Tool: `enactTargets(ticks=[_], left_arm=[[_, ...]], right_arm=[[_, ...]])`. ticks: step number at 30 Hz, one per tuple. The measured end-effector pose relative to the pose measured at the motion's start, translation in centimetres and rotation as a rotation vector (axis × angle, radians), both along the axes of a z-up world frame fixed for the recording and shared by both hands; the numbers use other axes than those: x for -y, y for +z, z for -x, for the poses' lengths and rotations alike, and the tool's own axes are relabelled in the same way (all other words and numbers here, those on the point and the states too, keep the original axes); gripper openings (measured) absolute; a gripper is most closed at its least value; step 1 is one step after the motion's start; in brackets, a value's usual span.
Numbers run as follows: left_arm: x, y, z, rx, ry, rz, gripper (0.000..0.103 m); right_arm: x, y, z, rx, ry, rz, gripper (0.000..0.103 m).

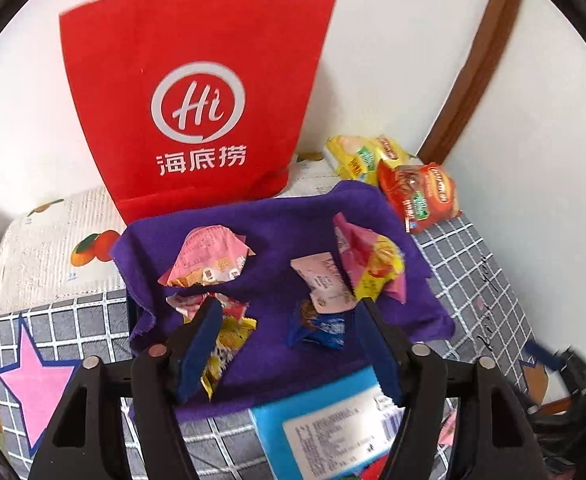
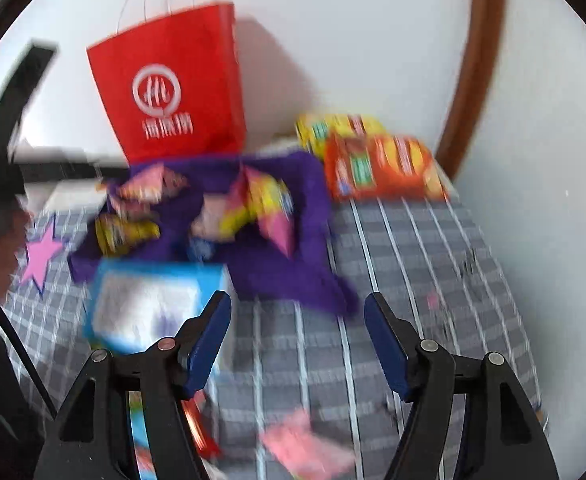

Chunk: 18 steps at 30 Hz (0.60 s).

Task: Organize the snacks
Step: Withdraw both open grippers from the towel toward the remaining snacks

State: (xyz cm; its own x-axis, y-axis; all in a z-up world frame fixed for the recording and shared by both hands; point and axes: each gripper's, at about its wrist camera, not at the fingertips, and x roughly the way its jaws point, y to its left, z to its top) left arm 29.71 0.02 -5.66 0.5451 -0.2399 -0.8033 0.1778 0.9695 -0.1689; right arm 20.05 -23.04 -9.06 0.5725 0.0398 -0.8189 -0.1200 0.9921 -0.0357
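Snack packets (image 1: 209, 260) scattered on a purple cloth (image 1: 277, 216) below a red paper bag (image 1: 197, 92), left gripper (image 1: 289, 344) parted and empty above them, blue box (image 1: 333, 428) cut off at bottom, right gripper (image 2: 297, 344) parted over checked cover (image 2: 413, 248), its view blurred.

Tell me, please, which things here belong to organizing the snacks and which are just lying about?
Belong:
small pink snack packets on the purple cloth
yellow and orange snack bags
red paper carrier bag
blue rectangular box

Lying about:
grey checked cover
pink star sticker
brown door frame
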Motion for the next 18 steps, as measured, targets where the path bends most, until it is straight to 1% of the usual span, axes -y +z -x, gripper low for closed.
enactTargets(ticks=[4,7,11,13,16,18], left_arm=[[0.4,0.1,2.5,-0.009,-0.030,-0.011,0.069],[0.0,-0.2,4.5,-0.006,-0.026,-0.035,0.069],[-0.9,-0.9,6.8,-0.015,-0.011,-0.053,0.069],[-1.3,-1.6,7.9,-0.026,-0.007,-0.065,0.069],[-1.7,-2.8,9.5,-0.044,0.001,-0.083,0.069],[-1.8,-3.6,10.3,-0.058,0.002,-0.080,0.069]], right_arm=[[1.7,-3.1,2.9,-0.059,0.002,-0.027,0.069],[2.0,-5.0,4.5,-0.083,0.017,-0.017,0.069],[1.9,-6.8,6.7,-0.099,0.069,0.019,0.069],[1.8,-7.5,7.6,-0.090,0.096,0.042,0.069],[1.7,-8.4,8.2,-0.087,0.115,0.074,0.069],[1.6,-9.0,8.1,-0.085,0.127,0.084,0.071]])
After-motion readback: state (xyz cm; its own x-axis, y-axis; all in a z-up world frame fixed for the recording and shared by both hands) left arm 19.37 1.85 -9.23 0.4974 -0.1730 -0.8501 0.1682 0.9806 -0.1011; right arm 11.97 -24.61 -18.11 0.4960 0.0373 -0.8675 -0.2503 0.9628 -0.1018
